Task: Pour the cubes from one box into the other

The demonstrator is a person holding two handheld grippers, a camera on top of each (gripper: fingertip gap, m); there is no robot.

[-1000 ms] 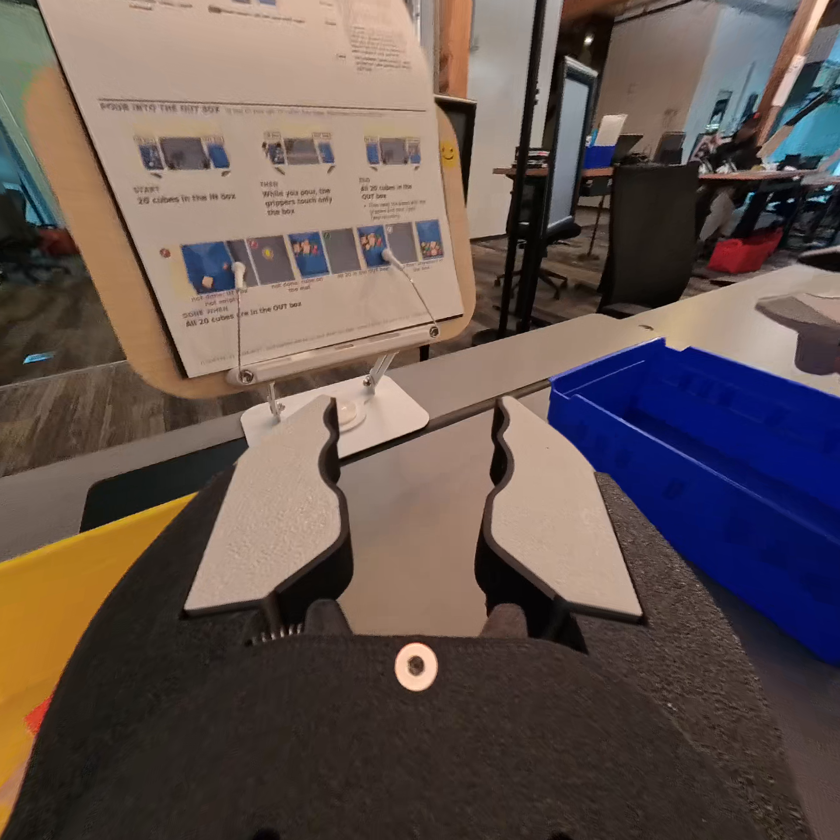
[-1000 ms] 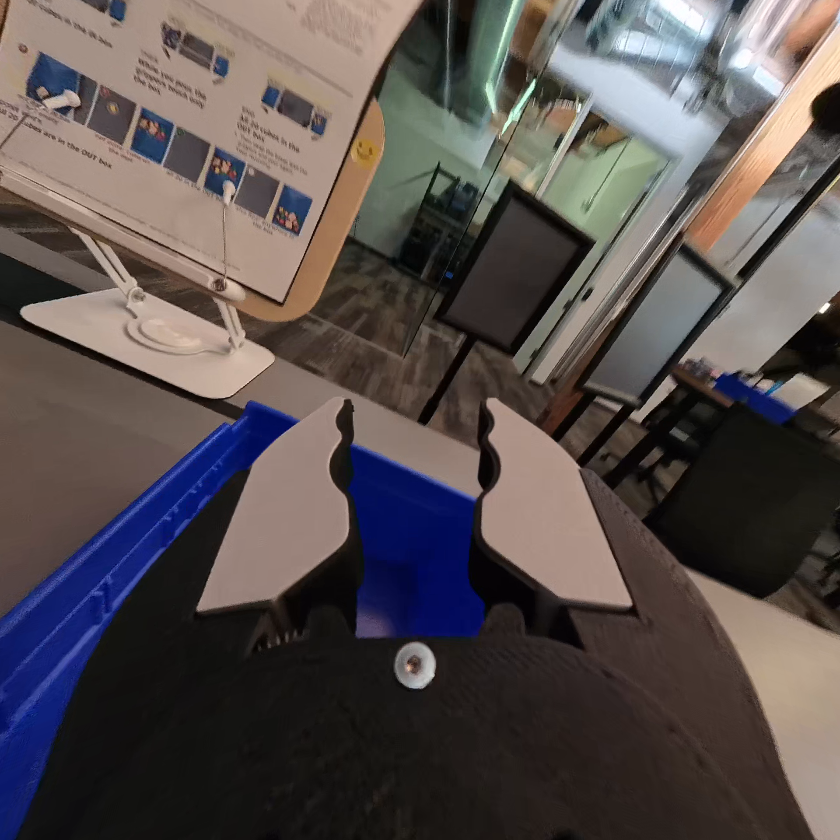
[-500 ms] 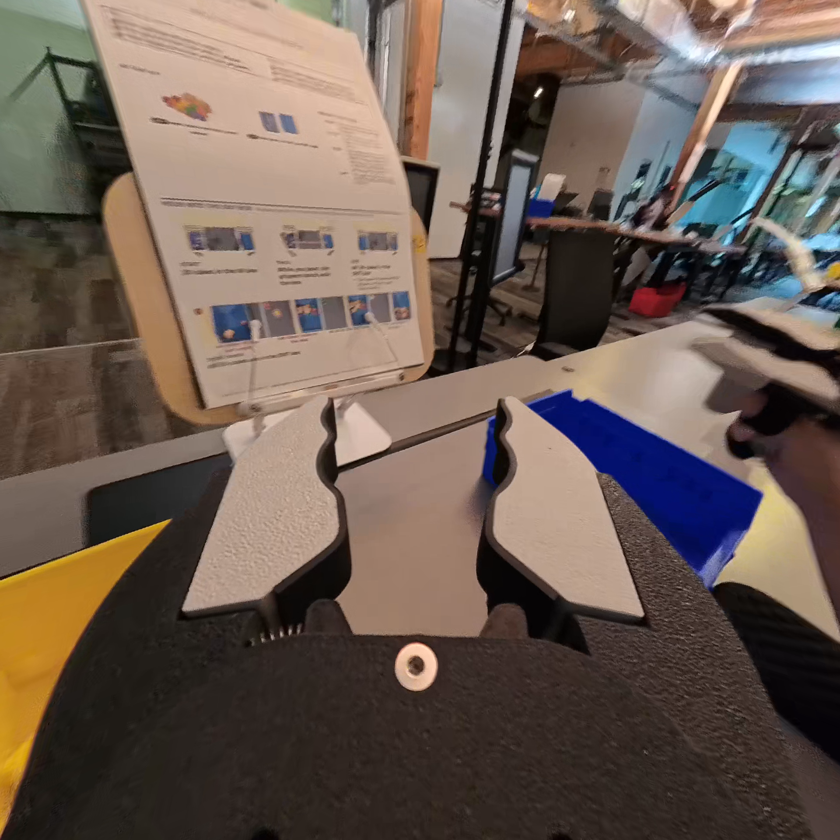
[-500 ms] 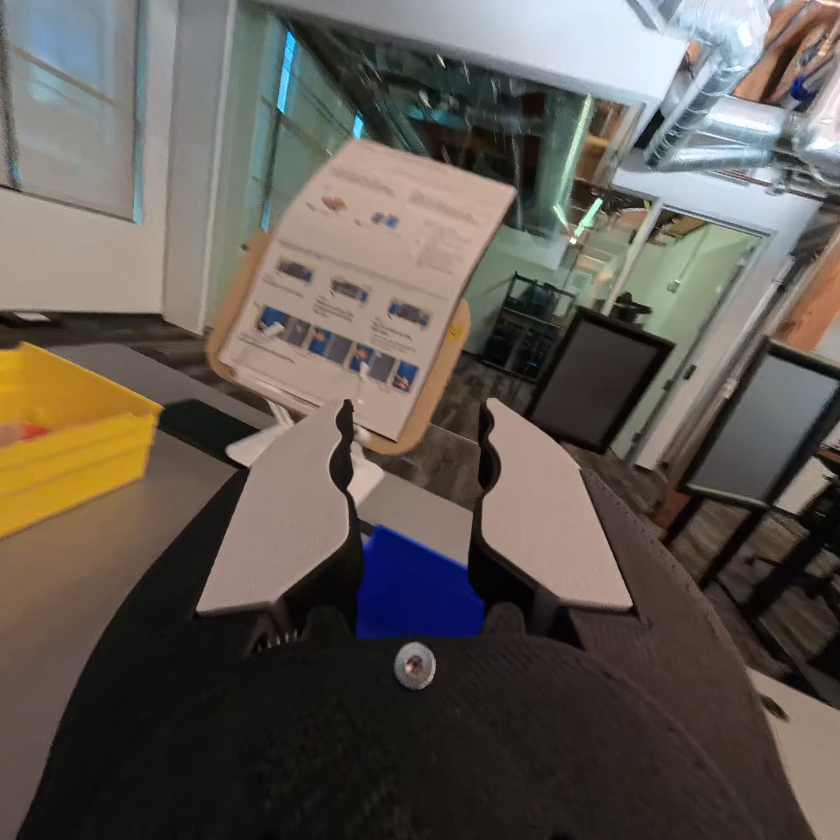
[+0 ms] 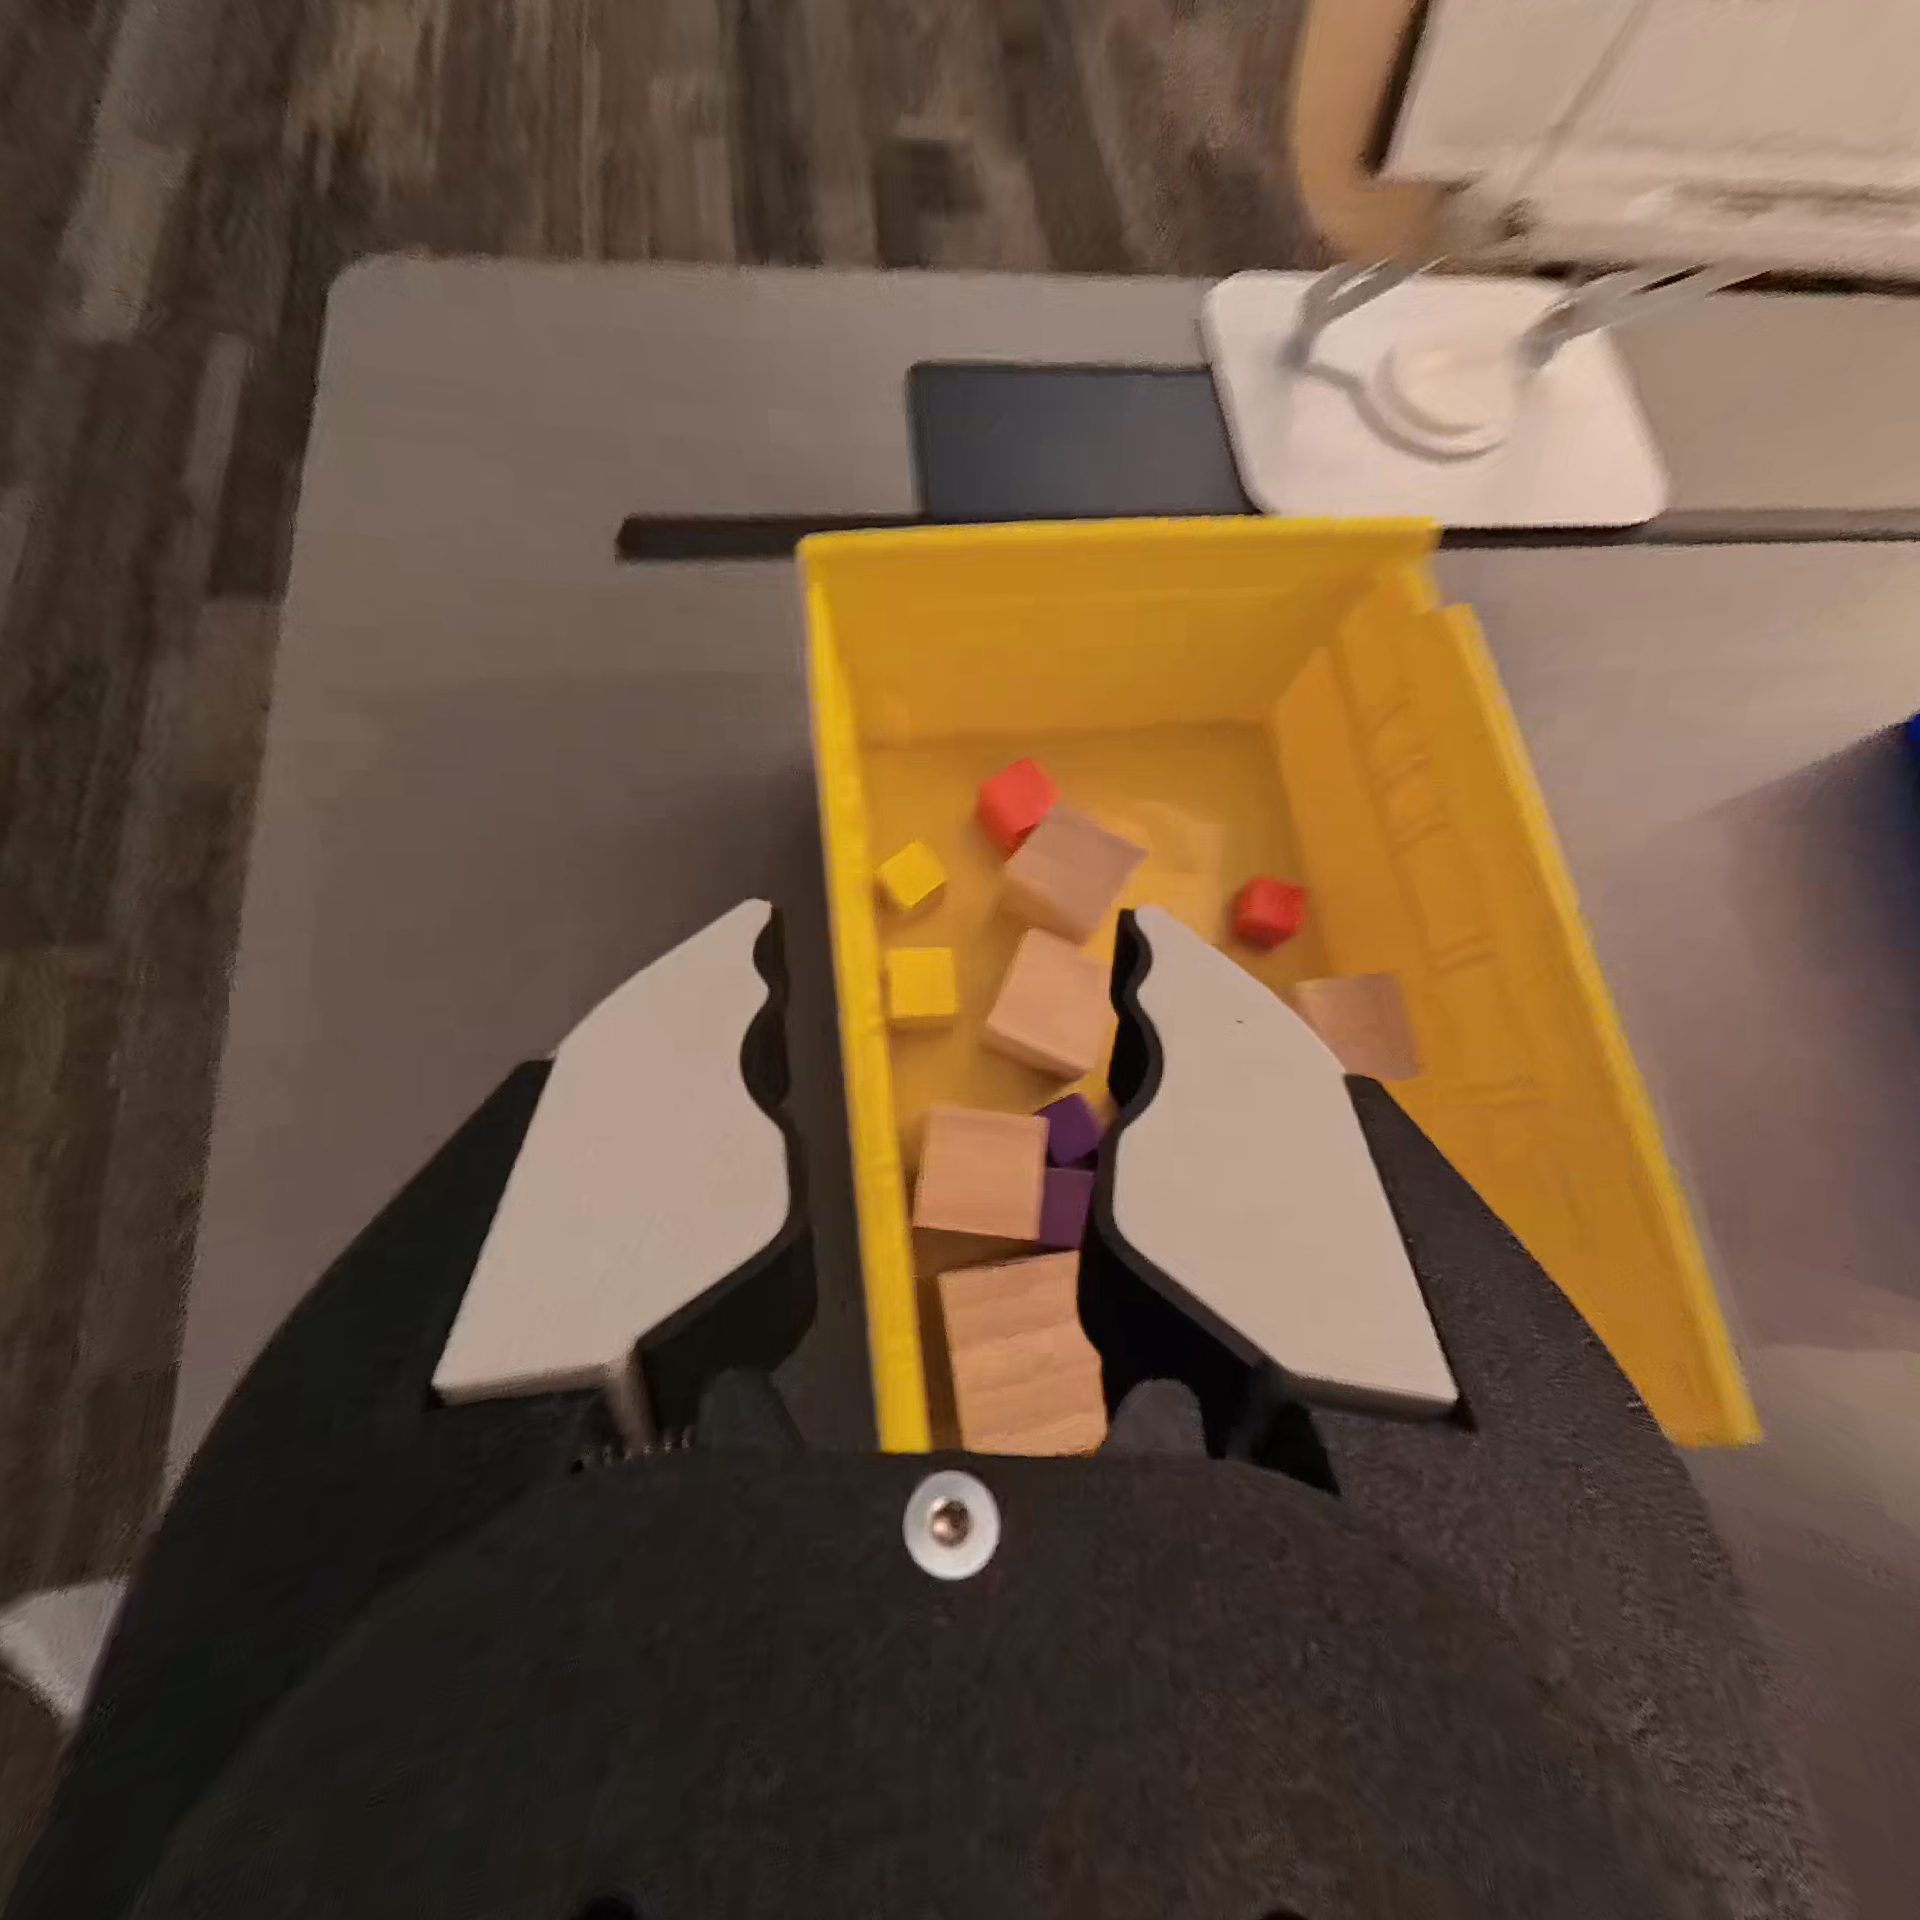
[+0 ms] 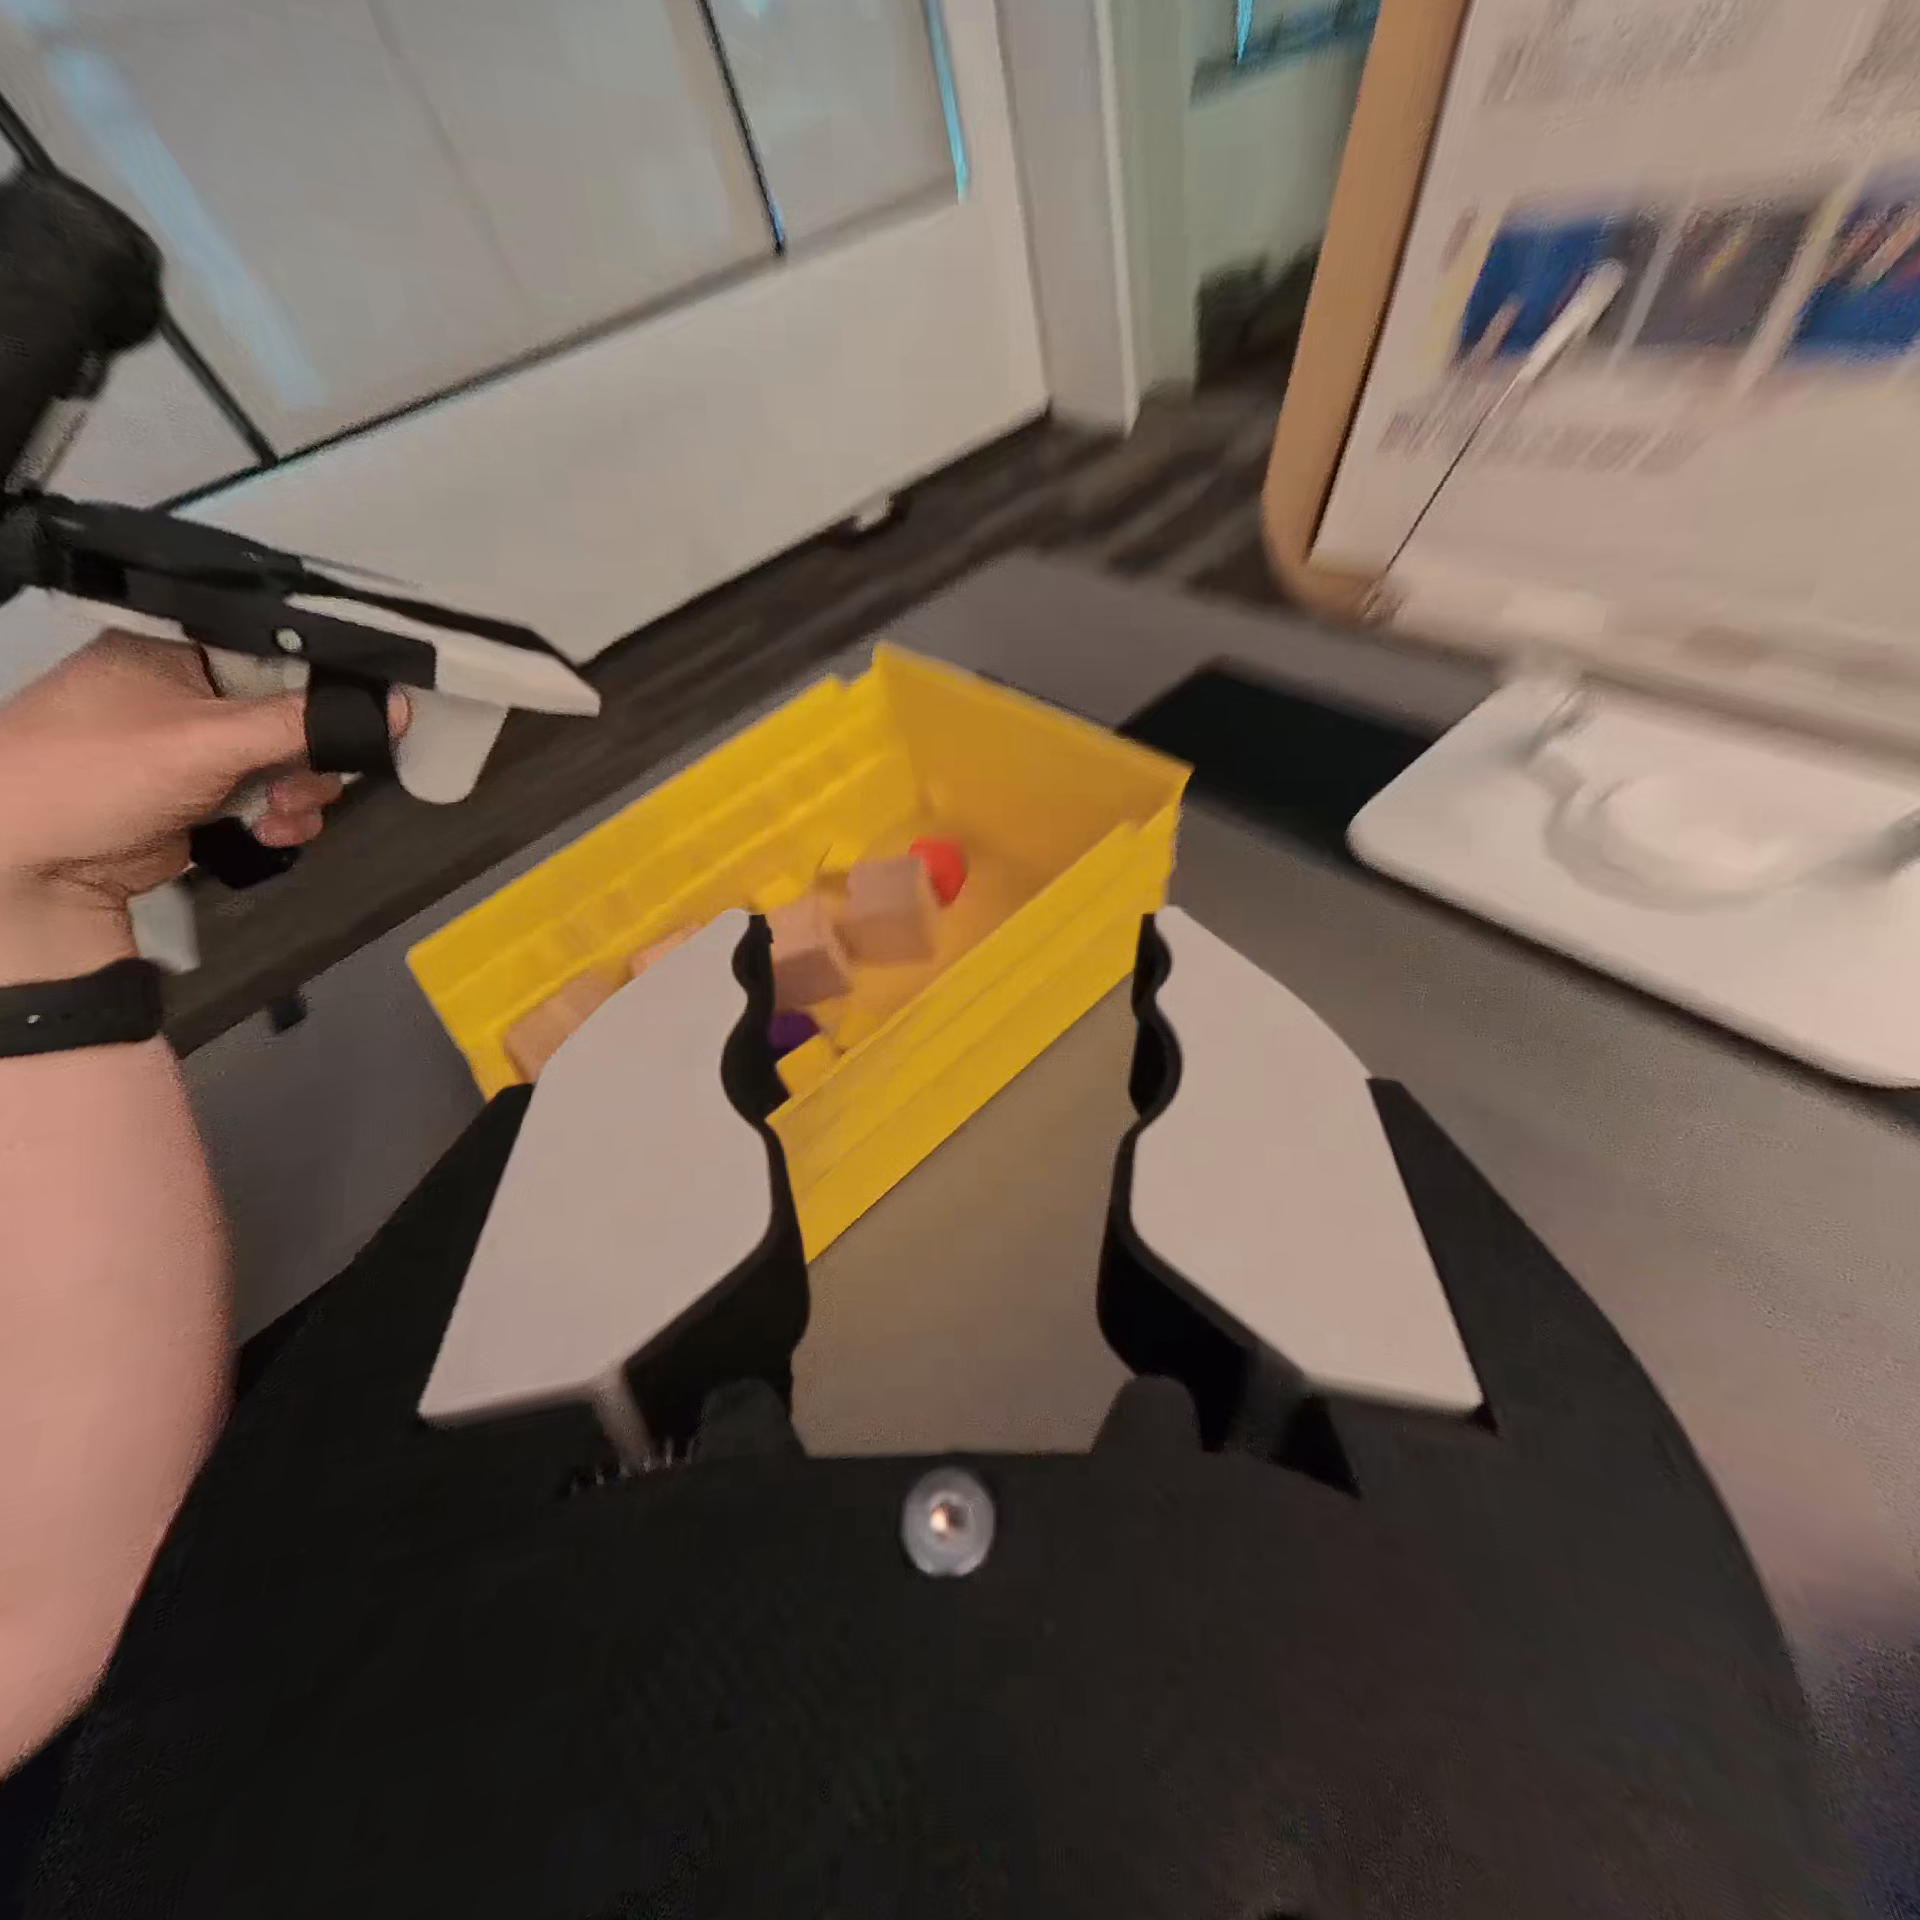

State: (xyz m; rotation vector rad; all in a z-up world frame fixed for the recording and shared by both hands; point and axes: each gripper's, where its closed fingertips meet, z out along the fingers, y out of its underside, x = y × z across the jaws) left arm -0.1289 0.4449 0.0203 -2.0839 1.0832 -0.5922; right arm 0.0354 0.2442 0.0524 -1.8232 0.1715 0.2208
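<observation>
Yellow box [image 5: 1122,634], on the grey table [image 5: 540,644], holds the mixed wooden and coloured cubes [image 5: 1049,1003] loose on its floor, none yet poured; only a blue edge [image 5: 1910,748] shows at right, likely the receiving box. Left gripper [image 5: 940,925]: jaws spread, empty, straddling the box's left wall, apparently to clamp it for lifting. Right gripper [image 6: 940,930]: jaws spread, empty, poised above the box's right wall.

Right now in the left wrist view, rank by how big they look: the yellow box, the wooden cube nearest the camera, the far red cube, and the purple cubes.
1. yellow box
2. nearest wooden cube, though its nearness enlarges it
3. far red cube and purple cubes: too alike to rank, and the purple ones are partly hidden.
</observation>
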